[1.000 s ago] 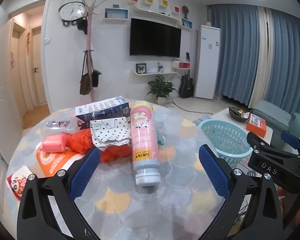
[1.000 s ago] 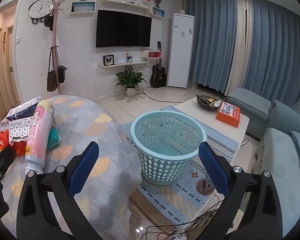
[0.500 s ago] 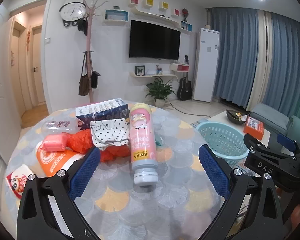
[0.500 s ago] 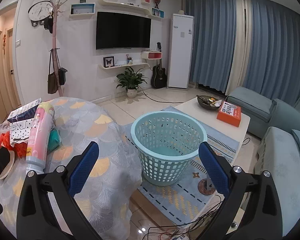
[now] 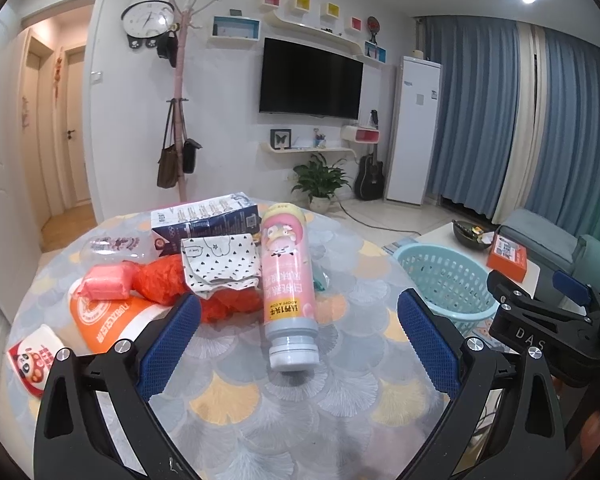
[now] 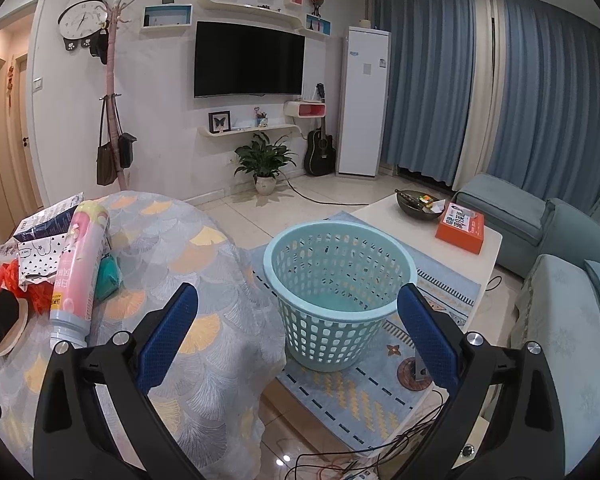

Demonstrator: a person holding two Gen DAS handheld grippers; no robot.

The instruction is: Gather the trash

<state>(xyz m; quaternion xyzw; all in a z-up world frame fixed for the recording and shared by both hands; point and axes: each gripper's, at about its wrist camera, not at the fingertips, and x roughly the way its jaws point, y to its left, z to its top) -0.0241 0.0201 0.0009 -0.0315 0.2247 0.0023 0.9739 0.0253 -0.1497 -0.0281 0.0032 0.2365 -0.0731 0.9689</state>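
Since the earlier frames, little has been changed: the pink bottle [image 5: 286,276] is seen slightly nearer the left gripper [image 5: 298,340], and the mint basket [image 6: 338,294] is framed a touch more centrally by the right gripper [image 6: 298,338]. Both sets of blue-padded fingers are spread wide, and nothing is pinched by either.

The pink bottle is laid on its side on the round table [image 5: 228,396], with its grey cap end turned toward the left gripper and lying between the spread fingers in that view, not touched by them. Just beside the bottle, on its left, a white polka-dot paper bag [image 5: 220,262] is draped over crumpled red-orange plastic [image 5: 160,284]. A dark blue carton [image 5: 204,220] is set behind the bag. A pink packet [image 5: 106,286] is rested against the red plastic, above an orange-and-white wrapper [image 5: 104,320], and a panda-printed packet [image 5: 34,360] is placed at the table's left edge. A clear plastic bottle [image 5: 114,246] is laid behind the pink packet. A teal item [image 6: 108,280] is tucked against the bottle's far side.

The basket is stood upright on a patterned rug [image 6: 356,400] on the floor, just beside the table's draped edge. On the white coffee table [image 6: 496,240] behind it, an orange box [image 6: 460,228] and a dark bowl [image 6: 416,204] are seen
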